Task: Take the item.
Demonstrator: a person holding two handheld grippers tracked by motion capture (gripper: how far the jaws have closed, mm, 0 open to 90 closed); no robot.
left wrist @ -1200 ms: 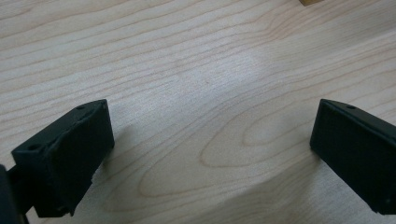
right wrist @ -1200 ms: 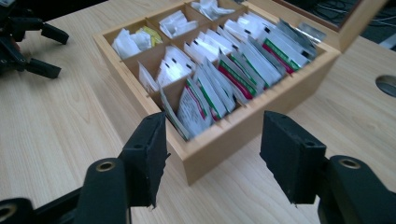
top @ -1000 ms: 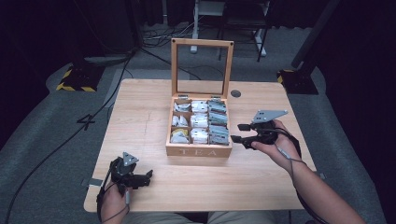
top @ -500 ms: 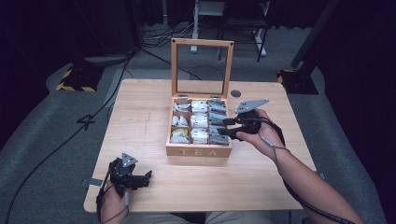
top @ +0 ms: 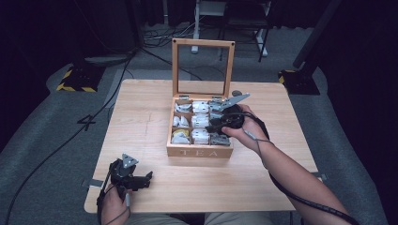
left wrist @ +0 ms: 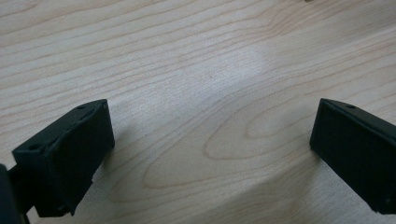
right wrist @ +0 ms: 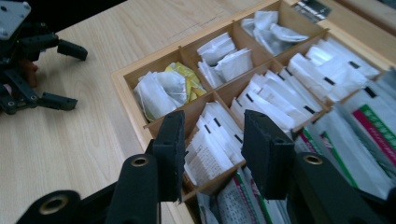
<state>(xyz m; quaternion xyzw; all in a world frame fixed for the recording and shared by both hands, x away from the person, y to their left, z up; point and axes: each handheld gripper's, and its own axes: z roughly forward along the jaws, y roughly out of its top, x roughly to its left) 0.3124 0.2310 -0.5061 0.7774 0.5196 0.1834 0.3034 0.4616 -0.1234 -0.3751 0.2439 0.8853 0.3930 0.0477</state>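
The right gripper [top: 217,123] has swung in over the open wooden tea box [top: 199,151], jaws parted above crinkly white tea sachets [right wrist: 212,140] in its middle-front compartment. The left gripper [top: 141,180], jaws wide, hovers low over the pale-grained table [top: 141,117], unmoved.

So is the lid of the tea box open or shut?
Open. The lid stands upright behind the tea box, and the packets in its compartments lie uncovered under the right gripper.

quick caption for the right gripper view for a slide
Right tool, jaws apart, poised over white tea packets in an open wooden tea box.
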